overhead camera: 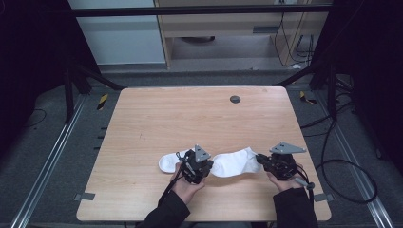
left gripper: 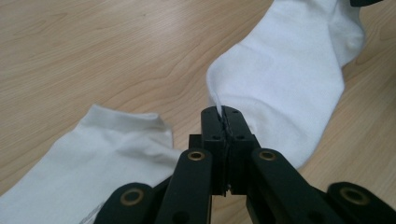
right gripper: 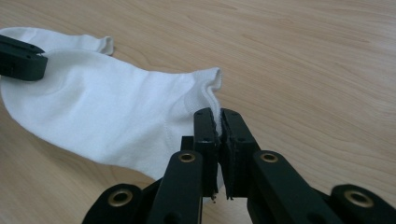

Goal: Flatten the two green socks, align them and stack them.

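Observation:
Two white socks lie near the front of the wooden table (overhead camera: 190,114). The right-hand sock (overhead camera: 235,161) is stretched between both grippers. My left gripper (overhead camera: 210,166) is shut on that sock's toe edge (left gripper: 223,112), and the fabric (left gripper: 285,79) runs away from its jaws. My right gripper (overhead camera: 259,158) is shut on the cuff edge (right gripper: 218,116) of this same sock (right gripper: 107,112). The other sock (overhead camera: 168,162) lies flat to the left, partly under my left hand, its cuff (left gripper: 126,121) close beside the left jaws. In the right gripper view it shows behind the held sock (right gripper: 70,39).
A grey round cap (overhead camera: 235,99) sits in the tabletop near the far edge. Bare wood spreads across the middle and back. Cables (overhead camera: 342,166) trail on the floor at the right, and the table's front edge lies just below the hands.

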`<action>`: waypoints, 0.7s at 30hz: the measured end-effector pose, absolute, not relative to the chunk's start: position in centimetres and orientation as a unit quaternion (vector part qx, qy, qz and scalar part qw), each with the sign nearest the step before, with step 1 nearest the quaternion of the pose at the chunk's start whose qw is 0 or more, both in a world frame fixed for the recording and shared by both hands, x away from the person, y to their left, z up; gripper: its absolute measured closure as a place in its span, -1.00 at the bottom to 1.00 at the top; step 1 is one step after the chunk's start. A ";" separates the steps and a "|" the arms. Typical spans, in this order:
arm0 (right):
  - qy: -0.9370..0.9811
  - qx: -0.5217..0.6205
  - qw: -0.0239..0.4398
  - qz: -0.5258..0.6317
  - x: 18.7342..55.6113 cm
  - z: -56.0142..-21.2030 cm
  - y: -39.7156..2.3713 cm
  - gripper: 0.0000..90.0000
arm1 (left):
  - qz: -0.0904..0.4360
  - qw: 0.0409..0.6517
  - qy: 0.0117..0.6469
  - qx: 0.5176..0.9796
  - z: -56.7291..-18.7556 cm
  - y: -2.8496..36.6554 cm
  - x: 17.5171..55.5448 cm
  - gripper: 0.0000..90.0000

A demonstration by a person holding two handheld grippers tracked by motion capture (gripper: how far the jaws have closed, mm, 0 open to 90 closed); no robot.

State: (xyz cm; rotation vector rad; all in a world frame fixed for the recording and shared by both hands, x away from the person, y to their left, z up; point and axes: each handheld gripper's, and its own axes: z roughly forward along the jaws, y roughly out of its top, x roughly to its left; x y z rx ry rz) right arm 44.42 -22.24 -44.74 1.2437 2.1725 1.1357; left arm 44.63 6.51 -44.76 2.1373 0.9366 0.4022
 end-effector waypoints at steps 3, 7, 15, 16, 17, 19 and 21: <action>0.782 0.434 0.191 0.404 43.9 -44.8 -21.1 0.90 | 0.165 0.369 0.363 0.839 -44.5 7.7 43.7 0.97; 0.790 0.421 0.184 0.406 43.3 -44.9 -19.6 0.90 | 0.164 0.360 0.362 0.844 -44.8 8.9 42.8 0.96; 0.804 0.407 0.163 0.401 42.8 -45.8 -16.9 0.90 | 0.164 0.347 0.377 0.843 -46.0 11.6 42.2 0.97; 0.805 0.407 0.160 0.400 42.7 -45.9 -16.6 0.90 | 0.163 0.345 0.379 0.843 -46.1 11.9 42.1 0.97; 0.806 0.405 0.159 0.401 42.7 -46.0 -16.4 0.90 | 0.162 0.343 0.381 0.843 -46.3 12.2 41.9 0.96; 0.808 0.404 0.154 0.400 42.5 -46.1 -16.0 0.90 | 0.161 0.340 0.381 0.844 -46.5 12.9 41.7 0.96; 0.807 0.408 0.148 0.400 42.4 -46.4 -15.6 0.90 | 0.163 0.339 0.387 0.842 -46.6 13.6 41.6 0.96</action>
